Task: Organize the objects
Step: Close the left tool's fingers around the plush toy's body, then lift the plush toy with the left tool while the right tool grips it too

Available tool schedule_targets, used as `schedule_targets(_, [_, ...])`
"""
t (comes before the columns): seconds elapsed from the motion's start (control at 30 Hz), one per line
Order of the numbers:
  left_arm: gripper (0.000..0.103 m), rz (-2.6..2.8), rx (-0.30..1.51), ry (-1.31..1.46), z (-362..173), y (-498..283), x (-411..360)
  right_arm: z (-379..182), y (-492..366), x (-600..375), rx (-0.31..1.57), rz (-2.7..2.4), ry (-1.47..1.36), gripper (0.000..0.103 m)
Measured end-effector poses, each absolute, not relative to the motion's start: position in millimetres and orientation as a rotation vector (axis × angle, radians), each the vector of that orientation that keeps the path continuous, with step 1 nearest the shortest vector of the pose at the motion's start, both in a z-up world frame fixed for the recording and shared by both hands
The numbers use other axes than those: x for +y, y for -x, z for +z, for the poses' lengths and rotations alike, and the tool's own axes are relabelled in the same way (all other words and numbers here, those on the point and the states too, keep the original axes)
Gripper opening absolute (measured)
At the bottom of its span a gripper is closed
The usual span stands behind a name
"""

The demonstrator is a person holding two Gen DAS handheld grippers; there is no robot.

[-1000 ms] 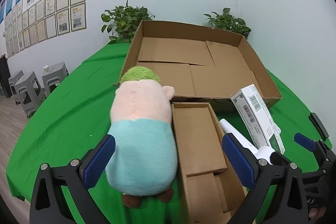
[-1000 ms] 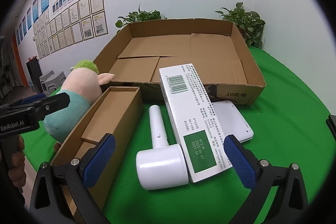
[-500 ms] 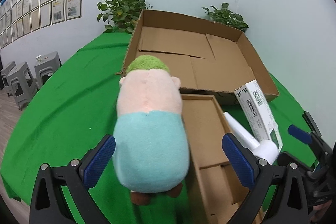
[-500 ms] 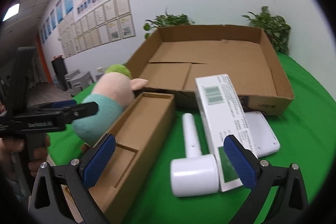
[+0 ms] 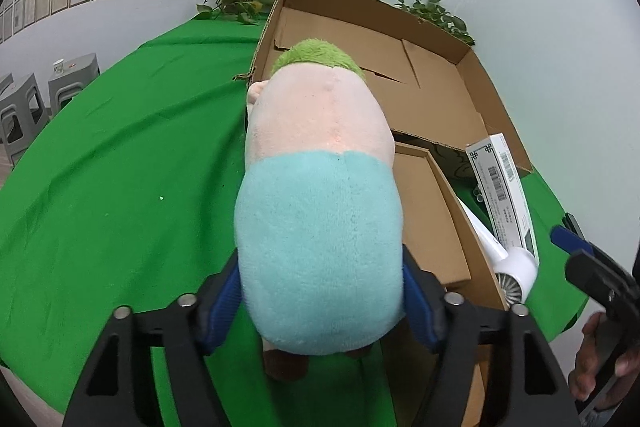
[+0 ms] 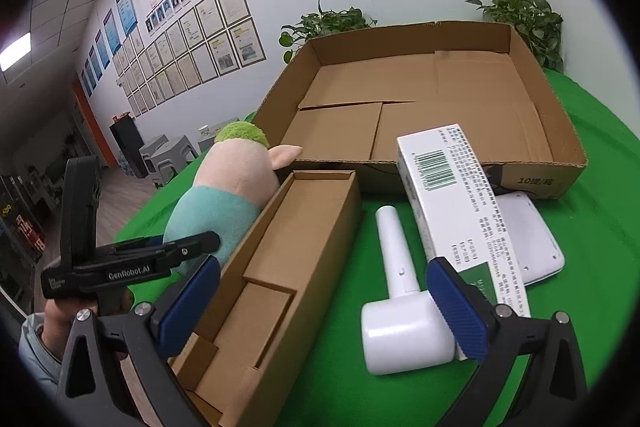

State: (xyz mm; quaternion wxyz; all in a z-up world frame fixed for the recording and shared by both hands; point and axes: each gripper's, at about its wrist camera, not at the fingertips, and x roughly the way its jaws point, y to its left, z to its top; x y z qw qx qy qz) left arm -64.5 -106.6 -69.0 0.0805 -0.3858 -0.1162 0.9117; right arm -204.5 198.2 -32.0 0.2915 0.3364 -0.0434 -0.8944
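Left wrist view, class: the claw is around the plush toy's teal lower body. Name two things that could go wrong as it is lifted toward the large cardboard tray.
1. The left claw is closing on only the rear end of the soft pink, teal and green plush toy; it may droop or slip.
2. The toy lies against the narrow open brown cardboard box; lifting could drag or nudge it toward the white hammer-shaped device.

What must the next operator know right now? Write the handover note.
Left gripper: jaws closing around the plush, pads at its teal sides.
Right gripper: open, empty, above the narrow box and white tool.
Carton holds nothing. Barcode box leans on a white pad beside the tool.
Done: nothing packed.
Left: everything, probably the plush first.
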Motion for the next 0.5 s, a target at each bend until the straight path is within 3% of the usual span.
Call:
schedule_targets(0.33, [0.063, 2.707, -0.215, 1.217, -50, 6, -109, -10, 213, 152, -0.164, -2.13, -0.925, 0.103])
schedule_targets(0.5, [0.08, 2.742, -0.234, 1.203, -57, -8, -100, -23, 216, 114, -0.117, -2.033, -1.001, 0.103])
